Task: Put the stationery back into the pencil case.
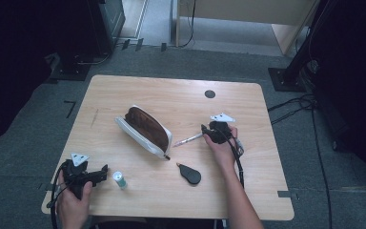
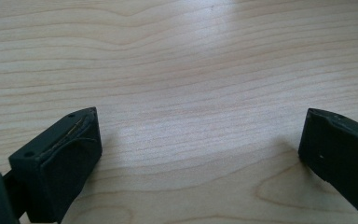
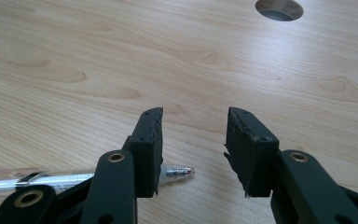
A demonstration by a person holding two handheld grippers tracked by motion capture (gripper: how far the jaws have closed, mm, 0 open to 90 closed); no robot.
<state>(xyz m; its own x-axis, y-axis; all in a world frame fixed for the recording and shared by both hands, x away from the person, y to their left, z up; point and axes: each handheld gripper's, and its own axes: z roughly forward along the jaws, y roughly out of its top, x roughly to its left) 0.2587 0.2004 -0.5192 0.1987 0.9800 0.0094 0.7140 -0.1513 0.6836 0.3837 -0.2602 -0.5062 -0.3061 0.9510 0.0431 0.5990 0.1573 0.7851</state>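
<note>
High view: right gripper (image 1: 205, 130) is reaching at the pen (image 1: 188, 140), which is lying mid-table just right of the pouch (image 1: 145, 130). Left gripper (image 1: 100, 172) is sitting at the near left corner, beside a small bottle (image 1: 118, 179).

Left gripper view: jaws are standing wide over bare table (image 2: 191, 70), gripping nothing.

Right gripper view: jaws are part-closed, straddling the pen's (image 3: 74, 179) tip, pads not pressing it.

The left hand (image 1: 72, 198) rests at the near left edge, its left gripper (image 1: 104, 171) pointing right, jaws spread wide and empty; the right forearm (image 1: 238, 200) reaches forward, the right hand (image 1: 224, 148) tilting the right gripper (image 1: 204, 130) leftward and down, jaws partway apart, not pressing anything.
</note>
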